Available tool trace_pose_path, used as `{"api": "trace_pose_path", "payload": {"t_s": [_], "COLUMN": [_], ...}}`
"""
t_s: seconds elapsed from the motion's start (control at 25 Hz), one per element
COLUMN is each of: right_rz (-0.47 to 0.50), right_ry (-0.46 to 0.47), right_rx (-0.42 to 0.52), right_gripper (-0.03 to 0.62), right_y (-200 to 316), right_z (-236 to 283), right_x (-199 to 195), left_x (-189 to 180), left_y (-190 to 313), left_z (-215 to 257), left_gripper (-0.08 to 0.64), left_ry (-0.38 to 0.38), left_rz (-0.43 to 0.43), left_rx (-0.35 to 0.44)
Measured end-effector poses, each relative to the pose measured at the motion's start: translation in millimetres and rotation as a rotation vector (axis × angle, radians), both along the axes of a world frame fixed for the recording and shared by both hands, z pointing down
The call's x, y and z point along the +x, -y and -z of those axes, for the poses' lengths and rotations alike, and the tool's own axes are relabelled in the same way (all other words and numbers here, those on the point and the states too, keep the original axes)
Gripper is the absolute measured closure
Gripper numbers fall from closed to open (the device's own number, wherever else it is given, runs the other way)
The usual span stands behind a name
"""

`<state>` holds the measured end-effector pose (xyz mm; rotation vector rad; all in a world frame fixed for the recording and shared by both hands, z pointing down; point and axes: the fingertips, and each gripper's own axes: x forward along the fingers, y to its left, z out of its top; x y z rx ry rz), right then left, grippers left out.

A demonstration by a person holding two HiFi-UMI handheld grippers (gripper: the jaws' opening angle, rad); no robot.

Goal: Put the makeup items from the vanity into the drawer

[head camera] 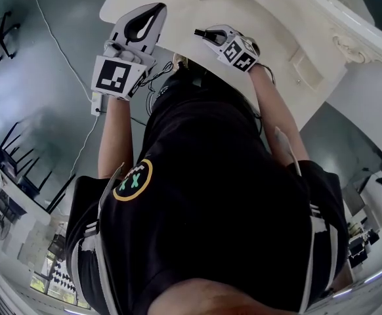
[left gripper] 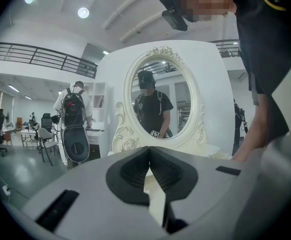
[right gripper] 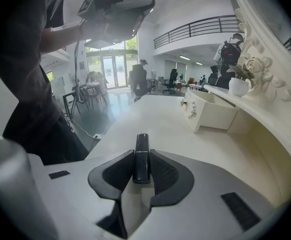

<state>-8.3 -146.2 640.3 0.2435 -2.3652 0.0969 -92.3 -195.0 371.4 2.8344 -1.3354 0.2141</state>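
Observation:
A slim black makeup tube [right gripper: 141, 156] stands upright between the pads of my right gripper [right gripper: 141, 153], which is shut on it. In the head view that right gripper [head camera: 203, 34] hangs over the white vanity top [head camera: 270, 25] with the dark tube at its tip. A small white drawer [right gripper: 213, 111] stands open on the vanity, ahead and to the right of the tube. My left gripper [left gripper: 149, 150] has its jaws together with nothing between them. In the head view the left gripper [head camera: 144, 20] is at the vanity's left edge.
An oval mirror in a carved white frame [left gripper: 160, 101] rises at the back of the vanity. A small potted plant [right gripper: 238, 84] sits on the shelf past the drawer. People stand around in the office hall behind. A cable [head camera: 60, 51] runs across the floor on the left.

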Motion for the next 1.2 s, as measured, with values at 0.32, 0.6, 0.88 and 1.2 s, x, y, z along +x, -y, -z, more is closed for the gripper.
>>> {"api": "trace_pose_path", "payload": {"t_s": [0.32,0.6,0.88,1.2], "right_rz": [-0.042,-0.081,-0.144,-0.181], "right_ry": [0.097,0.204,0.238,0.152], "right_rx": [0.065,0.139,0.160,0.153], "right_gripper": [0.476,0.476,0.476,0.476], "right_y": [24.2,70.7,118.6,169.1], "right_z": [50.3,108.3,124.0,107.1], "right_x": [-14.7,-36.3,-50.3,-56.1], "left_x": [-3.9,-8.3,-16.4,-34.6], "left_y": [0.3,2.6,0.7,-4.7], "left_z": [-0.4,1.3,1.6,0.4], "left_gripper": [0.538,0.538,0.538,0.538], "left_ry": [-0.001,-0.008,0.005,0.018], "left_rz": [-0.001,0.006,0.023,0.038], "left_rx": [-0.002,0.006,-0.001,-0.006]}}
